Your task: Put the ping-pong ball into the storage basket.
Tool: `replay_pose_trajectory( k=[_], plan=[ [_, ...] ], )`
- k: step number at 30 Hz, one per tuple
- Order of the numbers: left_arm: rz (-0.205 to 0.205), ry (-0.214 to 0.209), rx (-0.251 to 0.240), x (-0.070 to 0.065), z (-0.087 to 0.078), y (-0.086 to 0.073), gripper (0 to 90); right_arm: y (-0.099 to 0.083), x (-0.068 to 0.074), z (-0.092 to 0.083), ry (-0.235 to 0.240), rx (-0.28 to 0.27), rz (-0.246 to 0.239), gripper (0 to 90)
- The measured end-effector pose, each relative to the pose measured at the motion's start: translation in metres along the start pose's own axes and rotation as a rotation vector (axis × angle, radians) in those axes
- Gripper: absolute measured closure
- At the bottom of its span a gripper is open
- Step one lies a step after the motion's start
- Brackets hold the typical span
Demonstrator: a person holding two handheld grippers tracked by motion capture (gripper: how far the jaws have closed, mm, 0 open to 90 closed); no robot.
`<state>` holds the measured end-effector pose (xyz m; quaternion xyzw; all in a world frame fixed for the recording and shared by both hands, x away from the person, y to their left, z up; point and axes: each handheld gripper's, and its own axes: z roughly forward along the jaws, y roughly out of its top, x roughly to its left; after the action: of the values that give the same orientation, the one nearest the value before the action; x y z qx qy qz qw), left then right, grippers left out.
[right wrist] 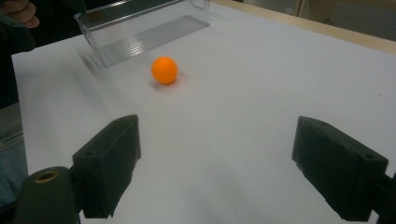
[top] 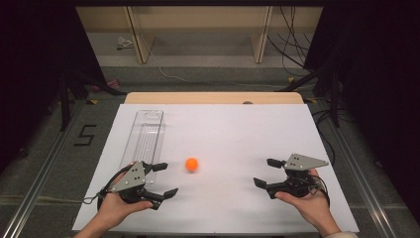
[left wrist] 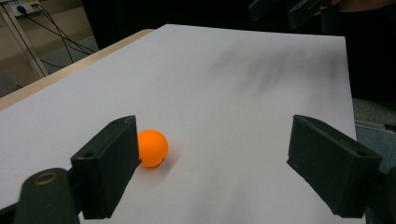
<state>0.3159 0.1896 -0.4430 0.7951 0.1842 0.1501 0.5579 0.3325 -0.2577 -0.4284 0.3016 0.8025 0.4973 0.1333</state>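
Observation:
An orange ball [top: 191,164] lies on the white tabletop [top: 223,134], near the middle. My left gripper [top: 165,180] rests at the front left, jaws wide open and pointing right, with nothing between them. In the left gripper view the ball [left wrist: 152,148] sits just beyond the left jaw's tip. My right gripper [top: 266,172] is at the front right, open and empty, pointing left toward the ball. The right gripper view shows the ball [right wrist: 164,70] well ahead of its jaws. A clear plastic tray [top: 144,136] lies lengthwise at the left, its near end beside my left gripper.
The white tabletop covers a wooden table whose bare edge [top: 213,97] shows at the back. Beyond it are wooden shelf legs [top: 138,39] and loose cables [top: 292,54] on the floor. Dark curtains stand on both sides. The clear tray [right wrist: 140,28] appears in the right gripper view too.

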Motion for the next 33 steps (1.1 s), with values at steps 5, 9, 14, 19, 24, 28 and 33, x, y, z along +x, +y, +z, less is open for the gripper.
replay_pose_trajectory(
  k=[5,9,14,19,24,28,33],
  plan=[
    [0.000,-0.001,-0.001,0.000,0.000,0.000,16.2,0.000,0.001,0.001,0.004,-0.001,-0.001,16.2],
    [0.003,-0.003,0.000,-0.001,-0.001,0.000,16.2,0.001,0.002,0.001,0.005,-0.002,-0.005,16.2],
    [0.009,-0.005,0.002,-0.001,-0.001,0.000,16.2,0.002,0.003,0.003,0.012,-0.007,-0.010,16.2],
    [0.010,-0.007,0.003,-0.001,-0.001,0.001,16.1,0.004,0.005,0.007,0.020,-0.010,-0.014,16.2],
    [0.012,-0.008,0.003,-0.002,0.000,0.001,16.1,0.008,0.007,0.012,0.026,-0.014,-0.022,16.2],
    [0.013,-0.010,0.005,-0.002,0.000,0.001,16.1,0.010,0.007,0.015,0.028,-0.013,-0.028,16.2],
    [0.015,-0.015,0.008,-0.002,0.000,0.001,16.1,0.012,0.008,0.019,0.032,-0.014,-0.039,16.2]
  ],
)
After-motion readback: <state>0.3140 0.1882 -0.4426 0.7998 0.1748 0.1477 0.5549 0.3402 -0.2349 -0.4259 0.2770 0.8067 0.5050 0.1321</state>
